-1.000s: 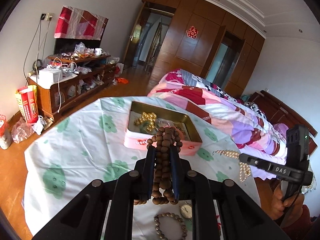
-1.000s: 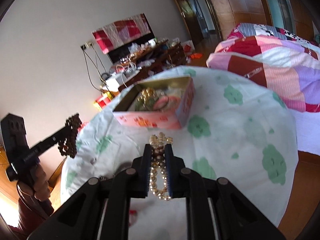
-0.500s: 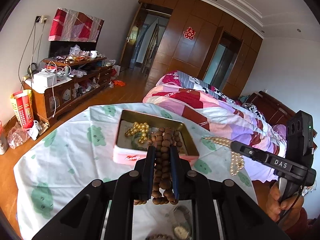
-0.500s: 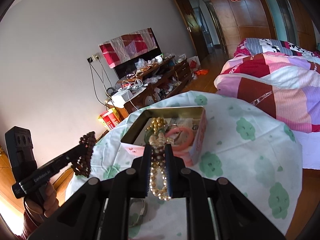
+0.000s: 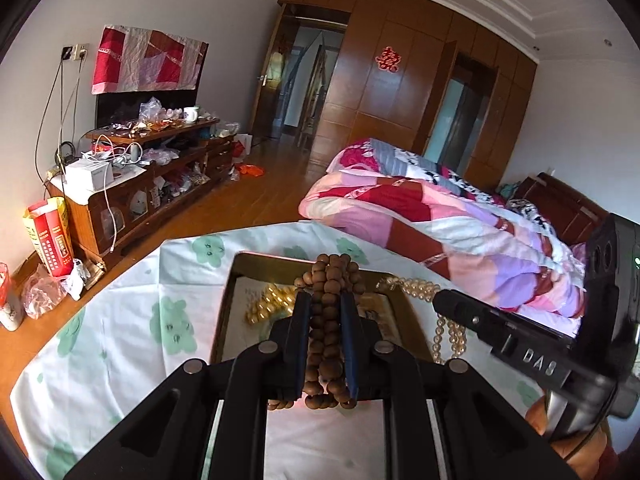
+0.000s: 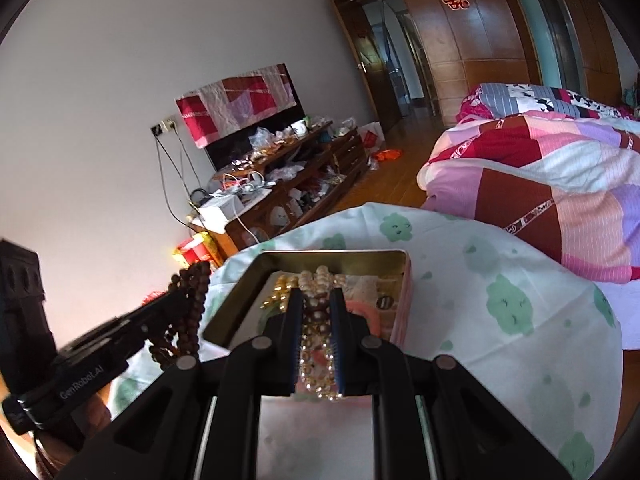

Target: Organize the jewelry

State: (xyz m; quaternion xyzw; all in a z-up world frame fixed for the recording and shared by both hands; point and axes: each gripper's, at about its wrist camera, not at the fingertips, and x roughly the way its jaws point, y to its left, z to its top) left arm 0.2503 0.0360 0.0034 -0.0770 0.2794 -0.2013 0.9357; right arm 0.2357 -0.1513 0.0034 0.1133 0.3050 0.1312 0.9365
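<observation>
both claws are carrying beads to the tin box (image 6: pixel 402 276) on the table. the left gripper (image 5: pixel 326 300) is squeezed tight on the brown wooden beads (image 5: pixel 328 280), and the right gripper (image 6: pixel 316 296) is squeezed tight on the pearl beads (image 6: pixel 318 280). both bunches hang just over the near side of the box. next, i think, each claw should dip lower and open so the beads drop inside.

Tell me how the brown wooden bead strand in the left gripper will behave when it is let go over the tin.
Probably floppy: the wooden bead strand hangs in slack loops on both sides of the left gripper. Released, it would likely drop in a heap rather than hold a shape. The round beads may slide on the tin, though stringing should stop them scattering.
</observation>
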